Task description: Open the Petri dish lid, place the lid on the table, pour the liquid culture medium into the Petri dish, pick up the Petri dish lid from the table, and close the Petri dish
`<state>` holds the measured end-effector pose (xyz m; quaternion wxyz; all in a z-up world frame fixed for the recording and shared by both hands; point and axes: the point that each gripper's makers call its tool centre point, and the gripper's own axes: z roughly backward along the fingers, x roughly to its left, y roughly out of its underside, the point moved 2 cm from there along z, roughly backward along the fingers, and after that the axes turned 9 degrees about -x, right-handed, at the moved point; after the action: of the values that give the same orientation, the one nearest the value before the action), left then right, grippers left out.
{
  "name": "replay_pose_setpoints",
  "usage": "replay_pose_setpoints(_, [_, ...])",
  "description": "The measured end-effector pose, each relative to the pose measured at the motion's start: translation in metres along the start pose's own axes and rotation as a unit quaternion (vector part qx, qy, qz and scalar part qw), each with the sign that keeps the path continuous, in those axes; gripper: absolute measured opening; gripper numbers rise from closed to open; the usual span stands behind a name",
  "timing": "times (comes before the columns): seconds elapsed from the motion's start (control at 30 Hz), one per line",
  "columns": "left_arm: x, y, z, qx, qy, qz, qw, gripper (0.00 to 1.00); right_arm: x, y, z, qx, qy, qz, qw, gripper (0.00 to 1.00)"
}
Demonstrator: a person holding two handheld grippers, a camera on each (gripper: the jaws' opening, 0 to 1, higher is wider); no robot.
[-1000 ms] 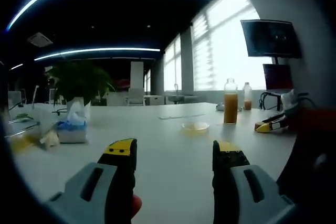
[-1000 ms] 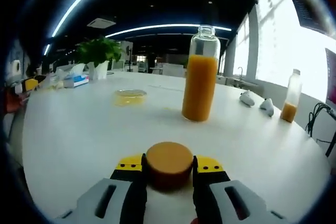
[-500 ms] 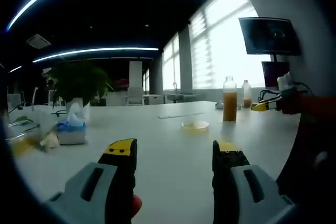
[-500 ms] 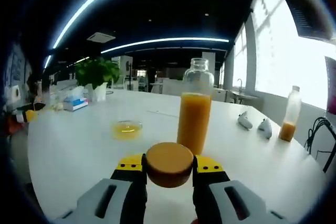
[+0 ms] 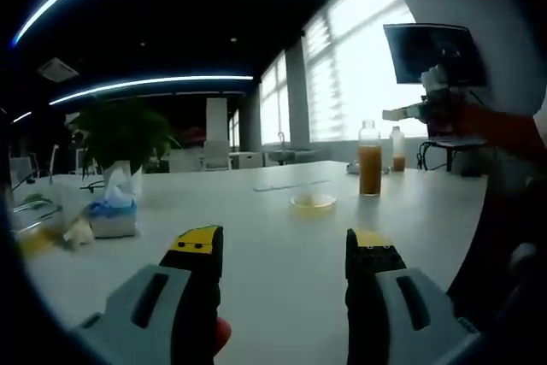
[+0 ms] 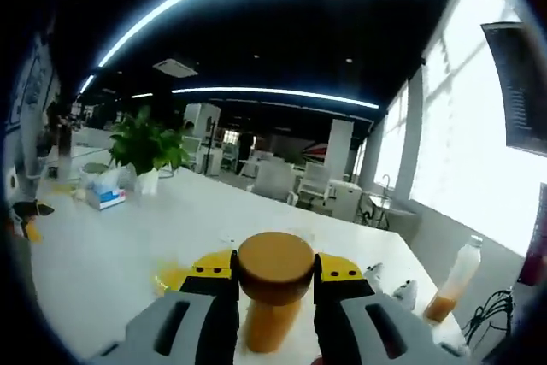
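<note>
On the white table (image 5: 282, 245) sits the shallow clear Petri dish (image 5: 313, 201), apparently filled; capping the orange-liquid glass bottle (image 5: 369, 160) and lidding remain. Right gripper (image 6: 274, 273) clamps its round orange cap (image 6: 274, 264); left gripper (image 5: 283, 250) gapes empty.

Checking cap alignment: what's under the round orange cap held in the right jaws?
Under the round orange cap is the orange-liquid glass bottle, between the jaws. Its neck and mouth are covered by the cap. The Petri dish shows lower left, partly hidden.

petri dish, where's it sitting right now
In the left gripper view the petri dish sits on the white table, right of centre, just left of the orange-filled bottle, well beyond the open left tongs.
</note>
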<state>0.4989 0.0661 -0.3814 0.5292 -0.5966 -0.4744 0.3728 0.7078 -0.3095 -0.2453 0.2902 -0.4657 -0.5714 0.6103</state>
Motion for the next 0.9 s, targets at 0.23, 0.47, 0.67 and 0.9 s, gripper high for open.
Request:
replay_pose_setpoints(0.23, [-0.002, -0.001, 0.002, 0.0, 0.0, 0.003, 1.0, 0.49, -0.016, -0.018, -0.034, 0.004, 0.0, -0.012, 0.9999, 0.29])
replay_pose_setpoints(0.47, [-0.005, -0.003, 0.002, 0.0, 0.003, 0.001, 1.0, 0.49, -0.023, -0.003, -0.053, 0.023, 0.0, -0.032, 0.9992, 0.29])
replay_pose_setpoints(0.67, [-0.006, -0.004, 0.001, 0.0, 0.004, 0.001, 1.0, 0.49, -0.02, 0.011, -0.063, 0.039, -0.004, -0.04, 0.9984, 0.29])
replay_pose_setpoints(0.9, [-0.006, -0.004, 0.002, 0.002, 0.0, 0.0, 1.0, 0.49, -0.02, 0.02, -0.063, 0.048, -0.003, -0.045, 0.9978, 0.29])
